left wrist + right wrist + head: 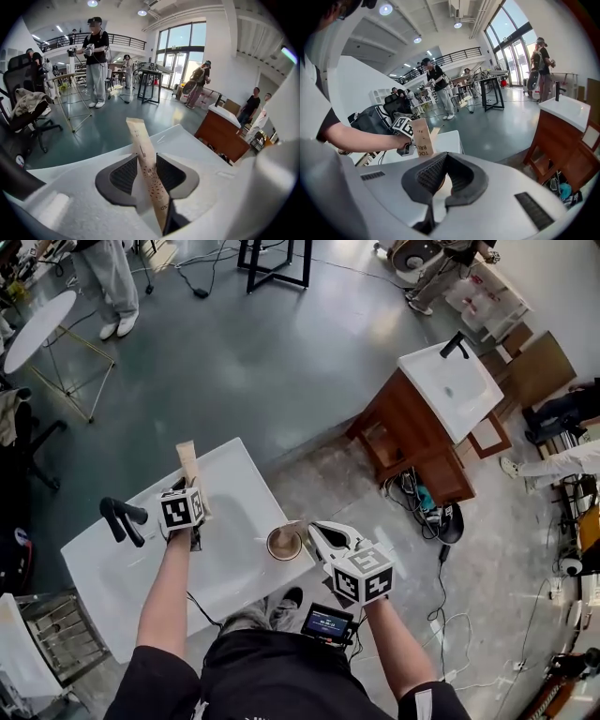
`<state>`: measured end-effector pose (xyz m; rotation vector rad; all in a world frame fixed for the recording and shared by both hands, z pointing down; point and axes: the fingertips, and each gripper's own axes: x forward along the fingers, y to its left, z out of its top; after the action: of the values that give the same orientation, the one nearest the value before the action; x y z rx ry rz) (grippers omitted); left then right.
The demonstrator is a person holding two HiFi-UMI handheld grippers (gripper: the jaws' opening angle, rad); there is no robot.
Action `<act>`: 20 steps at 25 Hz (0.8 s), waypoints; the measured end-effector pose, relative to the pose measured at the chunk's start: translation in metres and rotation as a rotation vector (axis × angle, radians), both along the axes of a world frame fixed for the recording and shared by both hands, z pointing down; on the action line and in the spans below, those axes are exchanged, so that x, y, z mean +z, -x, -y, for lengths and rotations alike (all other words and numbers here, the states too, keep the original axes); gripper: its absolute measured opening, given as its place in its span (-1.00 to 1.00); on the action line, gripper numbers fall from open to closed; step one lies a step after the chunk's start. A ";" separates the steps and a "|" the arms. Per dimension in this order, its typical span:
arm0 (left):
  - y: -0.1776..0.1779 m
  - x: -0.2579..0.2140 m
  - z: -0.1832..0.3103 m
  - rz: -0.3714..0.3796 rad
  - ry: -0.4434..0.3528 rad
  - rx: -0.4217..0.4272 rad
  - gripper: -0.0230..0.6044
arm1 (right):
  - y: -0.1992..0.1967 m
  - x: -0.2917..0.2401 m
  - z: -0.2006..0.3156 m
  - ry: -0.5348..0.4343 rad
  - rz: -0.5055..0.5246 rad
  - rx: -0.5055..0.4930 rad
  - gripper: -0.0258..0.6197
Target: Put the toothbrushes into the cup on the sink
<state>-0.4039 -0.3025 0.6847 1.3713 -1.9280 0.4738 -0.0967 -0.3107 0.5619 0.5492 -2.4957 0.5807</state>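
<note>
Nearest: wearer's dark shirt [272,676], small lit screen [326,623] at the waist. Bare forearms reach out to both grippers.

Right gripper [312,532]: tips at the right rim of the cup [284,542]. In the right gripper view its jaws [444,176] stand apart, released, with the cup's tan rim showing through the gap. Cannot tell if a pad touches the cup.

Cup: brown, upright, on the near right corner of the white sink [234,493]. Interior shows only brown.

Left gripper [192,495]: clenched on the toothbrush packet [188,465], a long tan card sleeve. Left gripper view shows both pads against the packet [143,154], which leans slightly between them. Packet is held up over the sink basin, well left of the cup, not in it.

Sink: black faucet [122,518] at its left end.

Room: grey-green polished floor [281,362]. Far right, a second white basin [450,385] on a wooden cabinet [403,432]. Cables [450,615] lie on the floor to the right. Far left, a round white table [37,329] and a standing person [112,287].
</note>
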 end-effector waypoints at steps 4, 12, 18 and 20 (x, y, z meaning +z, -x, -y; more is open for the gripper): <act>-0.001 0.004 0.002 0.005 0.033 0.013 -0.59 | -0.001 0.003 0.004 0.004 -0.007 0.008 -0.89; -0.014 -0.009 0.002 -0.003 -0.026 0.081 -0.82 | -0.001 0.001 0.005 0.001 0.003 0.010 -0.89; -0.045 -0.054 -0.004 -0.039 -0.189 0.158 -0.83 | -0.002 -0.011 -0.003 0.000 0.042 -0.012 -0.89; -0.059 -0.070 -0.008 -0.049 -0.243 0.185 -0.83 | -0.001 -0.017 -0.007 -0.010 0.060 -0.028 -0.89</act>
<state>-0.3448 -0.2949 0.6143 1.7110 -1.8740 0.2954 -0.0961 -0.3040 0.5445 0.5074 -2.5596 0.5817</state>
